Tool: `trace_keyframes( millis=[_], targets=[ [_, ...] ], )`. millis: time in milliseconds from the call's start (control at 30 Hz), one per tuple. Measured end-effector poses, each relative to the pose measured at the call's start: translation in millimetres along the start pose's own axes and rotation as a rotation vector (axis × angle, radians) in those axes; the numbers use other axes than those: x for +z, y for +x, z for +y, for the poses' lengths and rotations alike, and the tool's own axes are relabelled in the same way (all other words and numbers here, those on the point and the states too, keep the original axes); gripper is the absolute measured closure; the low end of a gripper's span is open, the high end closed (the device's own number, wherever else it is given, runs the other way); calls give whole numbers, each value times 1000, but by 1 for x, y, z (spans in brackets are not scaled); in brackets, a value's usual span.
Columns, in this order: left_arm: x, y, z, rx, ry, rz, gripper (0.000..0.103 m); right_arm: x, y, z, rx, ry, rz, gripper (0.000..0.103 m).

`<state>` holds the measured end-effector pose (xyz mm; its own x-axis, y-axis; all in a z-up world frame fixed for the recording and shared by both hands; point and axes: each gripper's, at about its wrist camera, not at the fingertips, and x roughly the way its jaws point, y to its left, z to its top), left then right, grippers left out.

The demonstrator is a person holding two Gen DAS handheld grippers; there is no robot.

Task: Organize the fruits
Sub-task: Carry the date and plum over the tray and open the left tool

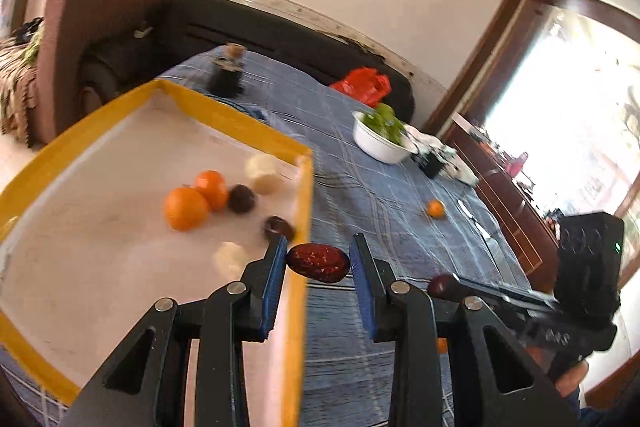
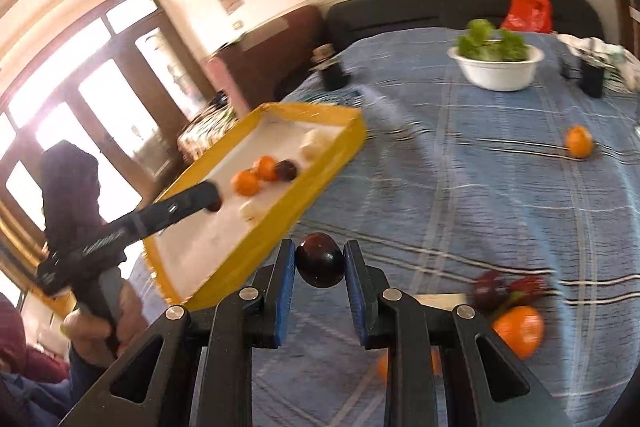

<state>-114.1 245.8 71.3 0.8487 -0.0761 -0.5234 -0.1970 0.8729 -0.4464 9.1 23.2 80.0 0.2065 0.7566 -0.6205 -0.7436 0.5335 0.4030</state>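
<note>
Blurred tablecloth [image 2: 460, 187], half-hidden oranges [image 2: 518, 331]

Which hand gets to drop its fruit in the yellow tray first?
Probably the left gripper: its red date is at the yellow tray rim. The right gripper, holding a dark plum, is farther away.

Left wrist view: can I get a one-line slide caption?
Left gripper holds a red date above the yellow tray's edge, oranges already inside.
</note>
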Motion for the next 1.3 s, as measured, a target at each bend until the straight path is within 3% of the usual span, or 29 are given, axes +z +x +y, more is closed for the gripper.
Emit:
trace_keyframes(
  millis=[333, 600, 867, 1300],
  targets=[
    [8, -12, 51, 90, -95, -14, 72, 12, 42, 47, 64, -55, 79, 75],
    [8, -7, 68, 128, -124, 17, 72, 16, 91, 82, 46, -131, 138, 75],
    [5, 3, 78, 142, -141, 54, 72, 13, 132, 91, 7, -162, 192, 75],
    [-1, 10, 82, 137, -150, 75, 72, 11, 142, 94, -7, -207, 178, 74]
  ],
)
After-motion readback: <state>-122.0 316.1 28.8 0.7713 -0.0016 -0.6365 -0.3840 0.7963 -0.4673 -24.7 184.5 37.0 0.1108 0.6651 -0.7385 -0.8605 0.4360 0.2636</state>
